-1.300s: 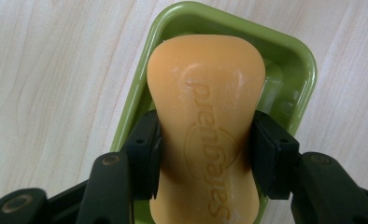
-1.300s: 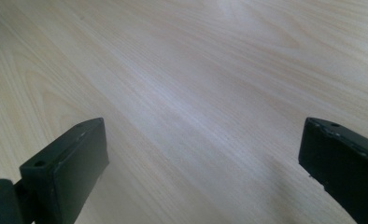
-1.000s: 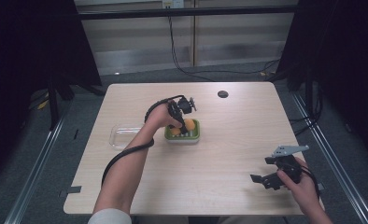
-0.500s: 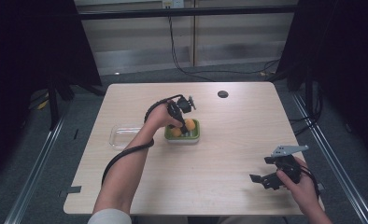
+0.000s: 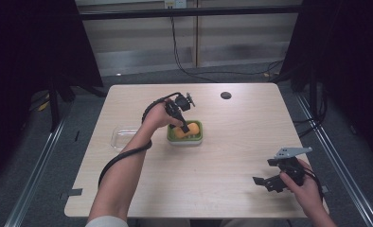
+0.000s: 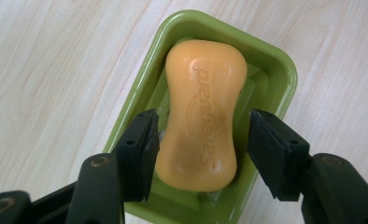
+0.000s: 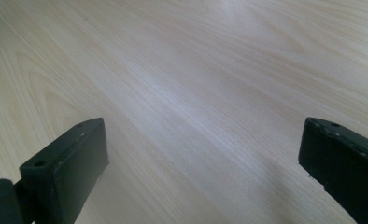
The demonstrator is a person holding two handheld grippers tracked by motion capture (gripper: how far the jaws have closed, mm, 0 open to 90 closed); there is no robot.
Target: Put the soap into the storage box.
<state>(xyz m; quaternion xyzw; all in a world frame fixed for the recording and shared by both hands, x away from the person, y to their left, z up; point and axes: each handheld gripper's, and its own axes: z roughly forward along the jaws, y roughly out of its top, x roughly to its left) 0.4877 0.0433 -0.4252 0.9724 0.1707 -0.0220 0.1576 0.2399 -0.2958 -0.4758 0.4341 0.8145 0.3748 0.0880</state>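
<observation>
Nearest to us in the high view, the right gripper (image 5: 269, 176) sits at the near right corner of the table (image 5: 232, 142), jaws spread wide with nothing between them. In its own view it just looks along bare wood, so we'd say it's parked for now.

Further out, mid-table, the left gripper (image 5: 183, 126) hangs right over the green soap dish (image 5: 198, 126), pointing down into it. The orange soap bar (image 6: 203, 112) lies in that dish. In the left gripper view its long axis runs straight away from us, in line with the gripper, and the two jaws flank its near end, one on each long side. Those jaws have just been opening: we see a thin gap on the left pad and a clearer one on the right, so the bar rests in the dish, not pinched.

So the left hand is way closer to the soap. Beside the dish, on the left hand's side, there's a clear plastic lid (image 5: 124, 137) lying flat on the table.
</observation>
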